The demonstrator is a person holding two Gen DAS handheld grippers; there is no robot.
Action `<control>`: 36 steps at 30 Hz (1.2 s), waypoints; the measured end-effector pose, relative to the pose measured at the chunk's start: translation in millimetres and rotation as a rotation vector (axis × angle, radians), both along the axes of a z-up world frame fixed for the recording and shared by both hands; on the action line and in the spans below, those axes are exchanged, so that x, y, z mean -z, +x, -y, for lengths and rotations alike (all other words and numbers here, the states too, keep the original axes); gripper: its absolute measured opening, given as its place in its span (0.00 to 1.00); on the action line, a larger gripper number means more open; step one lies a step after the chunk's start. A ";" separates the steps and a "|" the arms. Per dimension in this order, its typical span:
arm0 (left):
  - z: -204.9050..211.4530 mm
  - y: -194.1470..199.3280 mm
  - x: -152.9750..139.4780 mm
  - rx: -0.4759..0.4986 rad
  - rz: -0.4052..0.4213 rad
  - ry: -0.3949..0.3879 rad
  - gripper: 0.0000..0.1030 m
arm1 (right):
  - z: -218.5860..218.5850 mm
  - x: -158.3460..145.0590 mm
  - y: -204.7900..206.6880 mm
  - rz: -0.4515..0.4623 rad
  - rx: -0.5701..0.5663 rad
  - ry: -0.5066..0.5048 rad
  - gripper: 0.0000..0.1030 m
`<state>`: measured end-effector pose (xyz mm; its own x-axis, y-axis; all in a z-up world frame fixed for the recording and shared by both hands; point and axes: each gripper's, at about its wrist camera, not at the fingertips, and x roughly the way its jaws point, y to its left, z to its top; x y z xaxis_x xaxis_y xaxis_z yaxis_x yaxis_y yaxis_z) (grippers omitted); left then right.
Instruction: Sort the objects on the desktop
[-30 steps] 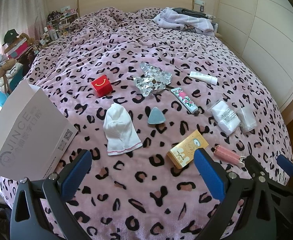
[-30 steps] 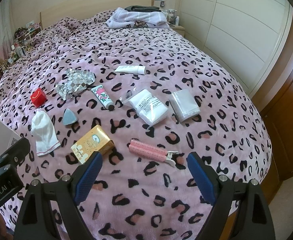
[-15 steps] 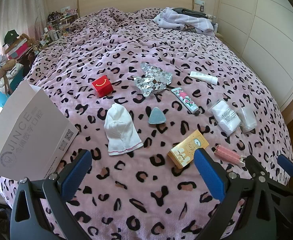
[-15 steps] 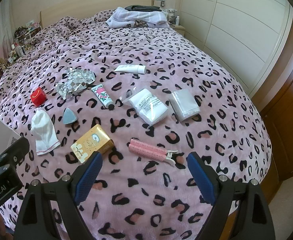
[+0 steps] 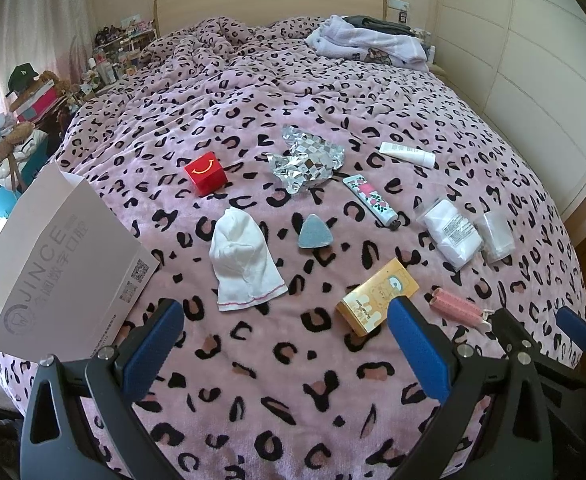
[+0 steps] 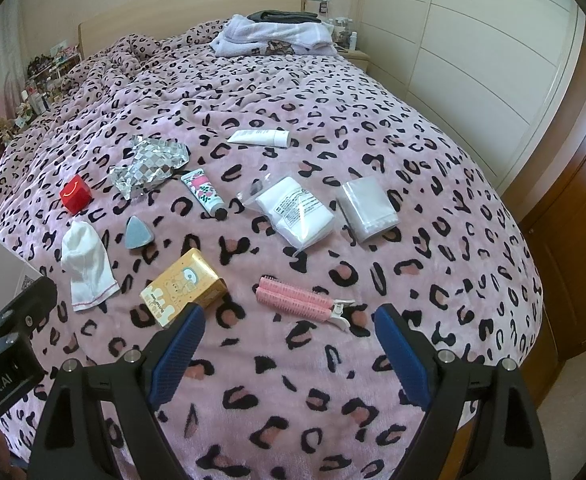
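While both grippers gape wide and empty, white box (image 5: 65, 256) beside white sock (image 5: 243, 258).

On the bedspread (image 5: 293, 92), the small box (image 5: 206, 173) lies left of the crumpled foil (image 5: 307, 162), with the capped tube (image 5: 407, 153) off to the foil's right and the printed tube (image 5: 369, 198) just before it. Nearer, the sock (image 5: 242, 258), the triangular pad (image 5: 313, 233), the two plastic packets (image 5: 451, 234) (image 5: 495, 236) run left to right. Nearest lie the carton (image 5: 377, 296) and, to its right, the hair roller clip (image 5: 455, 307), while the large cardboard box (image 5: 59, 258) stands at the bed's left edge.
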<state>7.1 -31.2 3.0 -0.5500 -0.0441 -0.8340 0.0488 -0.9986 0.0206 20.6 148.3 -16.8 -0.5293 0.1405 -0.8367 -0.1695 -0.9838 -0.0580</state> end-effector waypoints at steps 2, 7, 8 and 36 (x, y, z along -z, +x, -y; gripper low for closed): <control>-0.1 0.2 0.2 0.000 0.001 0.001 1.00 | 0.0 0.4 -0.2 0.001 0.000 0.000 0.87; 0.3 0.9 1.0 -0.003 0.002 0.001 1.00 | 0.0 1.1 -0.1 0.004 0.002 0.001 0.87; 0.2 1.1 1.2 -0.003 0.002 0.001 1.00 | 0.0 1.3 0.0 0.004 0.002 0.001 0.87; 32.2 5.5 1.6 -0.030 -0.026 0.009 1.00 | -40.1 -0.6 8.6 -0.020 0.032 0.040 0.87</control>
